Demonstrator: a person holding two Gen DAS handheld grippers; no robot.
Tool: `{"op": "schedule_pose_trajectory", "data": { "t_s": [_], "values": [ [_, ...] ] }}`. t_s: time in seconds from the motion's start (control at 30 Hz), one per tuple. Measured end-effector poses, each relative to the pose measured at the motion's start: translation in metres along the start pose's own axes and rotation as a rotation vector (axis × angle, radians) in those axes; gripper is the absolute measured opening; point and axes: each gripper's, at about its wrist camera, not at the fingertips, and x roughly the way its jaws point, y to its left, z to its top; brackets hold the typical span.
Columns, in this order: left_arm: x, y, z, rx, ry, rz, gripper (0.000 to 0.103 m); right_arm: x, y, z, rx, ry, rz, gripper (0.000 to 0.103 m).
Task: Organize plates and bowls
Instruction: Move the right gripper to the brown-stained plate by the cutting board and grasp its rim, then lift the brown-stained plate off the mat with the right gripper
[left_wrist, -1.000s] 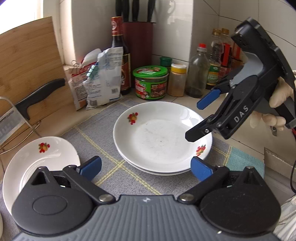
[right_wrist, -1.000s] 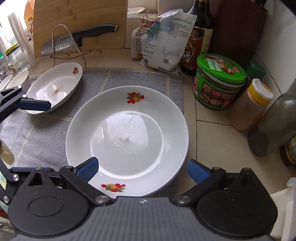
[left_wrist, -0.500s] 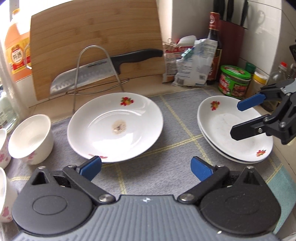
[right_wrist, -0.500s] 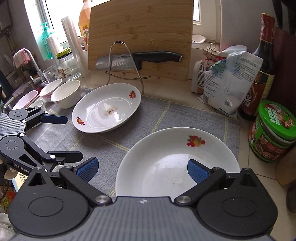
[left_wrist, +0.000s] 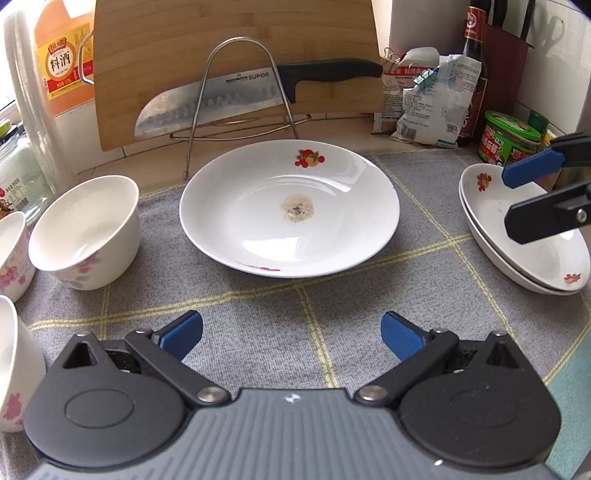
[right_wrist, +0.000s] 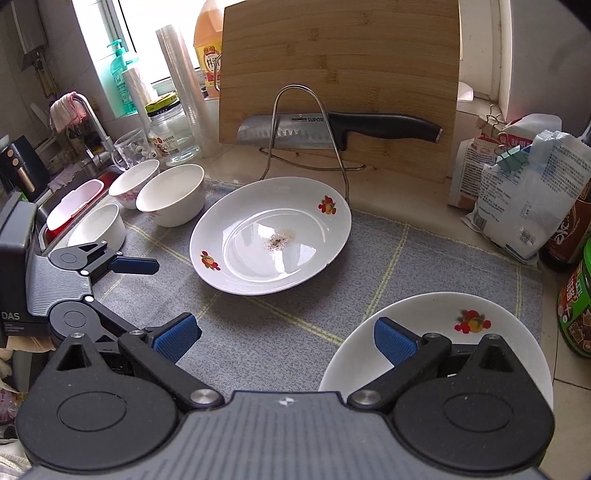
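**Now We Line Up on the Lone Plate**

Presently we hold both grippers empty above the grey mat (left_wrist: 332, 295) that covers the desk, and we take the lone soiled plate (left_wrist: 290, 208) as our landmark. It lies flat on the mat, just in front of the wire rack (left_wrist: 240, 96) that carries the knife (left_wrist: 258, 92) against the bamboo cutting board (left_wrist: 221, 44). A brownish smear sits at its centre.

Our left gripper (left_wrist: 291, 334) has its jaws spread wide with nothing between them, and it faces the plate squarely; the plate lies ahead of its fingertips, apart from them, with bare mat between. Our right gripper (right_wrist: 288, 336) is likewise spread and empty. It hangs over the near rim of the stack of two plates (left_wrist: 524, 236), which rests to the right of the lone plate, well apart from it.

To the left of the lone plate stand the bowls (right_wrist: 171, 199), clustered near the mat's edge, one close beside the plate.

We judge that plates are being gathered to the right-hand stack, so the lone plate is probably the next to go. Held low and square to it, the left gripper seems set for a pinch on the near rim, which is shallow and glossy and may slip.
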Motion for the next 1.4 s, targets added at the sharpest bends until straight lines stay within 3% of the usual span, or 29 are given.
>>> {"op": "schedule_pose_trajectory", "data": {
  "t_s": [0.27, 0.7, 1.4],
  "values": [
    [0.022, 0.019, 0.004, 0.037, 0.016, -0.054, 0.102, 0.013, 0.003, 0.013, 0.033, 0.016, -0.027, 0.103],
    [0.041, 0.029, 0.016, 0.092, -0.053, -0.091, 0.103, 0.069, -0.012, 0.05, 0.057, 0.084, 0.008, 0.103],
    [0.04, 0.032, 0.014, 0.165, -0.125, -0.117, 0.102, 0.161, -0.046, 0.102, 0.001, 0.239, 0.187, 0.103]
  ]
}}
